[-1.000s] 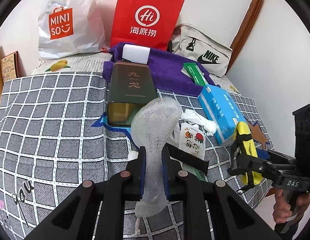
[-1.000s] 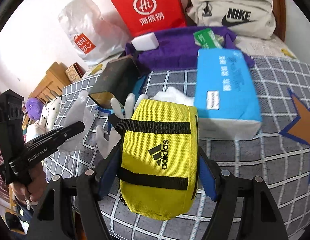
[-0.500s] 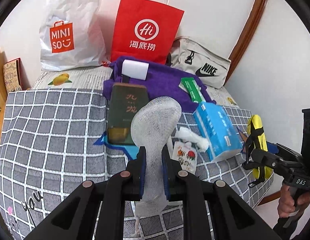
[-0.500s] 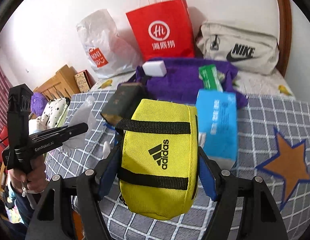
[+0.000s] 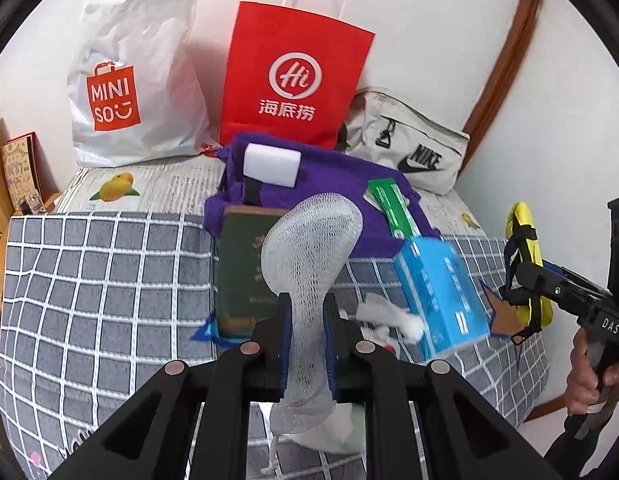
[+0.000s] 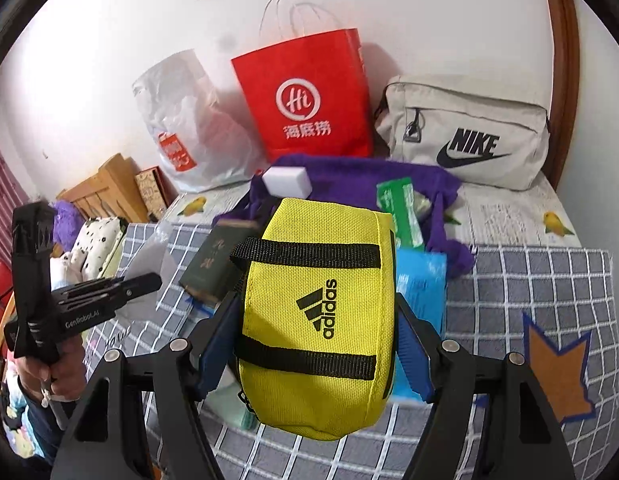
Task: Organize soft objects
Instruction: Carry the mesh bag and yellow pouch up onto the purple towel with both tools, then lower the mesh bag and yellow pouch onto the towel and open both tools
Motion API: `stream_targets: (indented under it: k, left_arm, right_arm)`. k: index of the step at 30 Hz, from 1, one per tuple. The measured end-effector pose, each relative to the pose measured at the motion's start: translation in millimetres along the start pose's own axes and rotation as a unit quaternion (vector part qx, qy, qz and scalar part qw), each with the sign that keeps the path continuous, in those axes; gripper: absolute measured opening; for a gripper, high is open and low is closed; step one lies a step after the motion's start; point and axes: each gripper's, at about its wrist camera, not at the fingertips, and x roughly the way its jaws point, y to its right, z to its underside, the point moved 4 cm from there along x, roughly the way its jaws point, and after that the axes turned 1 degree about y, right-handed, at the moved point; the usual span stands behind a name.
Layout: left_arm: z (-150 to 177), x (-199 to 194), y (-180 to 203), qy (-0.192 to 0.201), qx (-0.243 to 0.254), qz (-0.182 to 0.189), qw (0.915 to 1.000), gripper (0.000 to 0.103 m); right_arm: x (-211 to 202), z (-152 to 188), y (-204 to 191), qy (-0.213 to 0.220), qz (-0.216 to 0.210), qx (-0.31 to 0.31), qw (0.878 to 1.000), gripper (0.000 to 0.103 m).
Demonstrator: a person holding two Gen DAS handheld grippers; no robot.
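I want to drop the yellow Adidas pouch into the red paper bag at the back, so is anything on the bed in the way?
Yes. Between the yellow pouch, clamped in the right gripper, and the red bag lie the blue tissue pack, the purple cloth, and the white block and green packet on it.

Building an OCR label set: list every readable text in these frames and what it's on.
"MINI SO": white plastic bag
"Hi", with Chinese characters below: red paper bag
"NIKE": beige pouch
"adidas": yellow pouch
"DAS": right gripper
"GenRobot.AI": left gripper
Green tin, blue tissue pack, green box: print unreadable.
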Motion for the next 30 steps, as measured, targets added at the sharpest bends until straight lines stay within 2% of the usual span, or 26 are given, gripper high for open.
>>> stream_targets:
  k: [10, 23, 30]
  left_arm:
    - [-45, 35, -13, -0.013, -0.007, -0.019, 0.9997, 0.014]
    - [-111, 89, -21, -0.023, -0.002, -0.035, 0.9991, 0.014]
    - [-132, 126, -23, -0.039, -0.003, -0.037, 0.9985, 0.014]
  right_arm:
    - [30, -43, 15, 0.009, 0.011, 0.008, 1.0, 0.072]
    - [83, -94, 29, -0.006, 0.018, -0.005, 1.0, 0.072]
    - [116, -119, 42, -0.016, 0.023, -0.006, 1.0, 0.072]
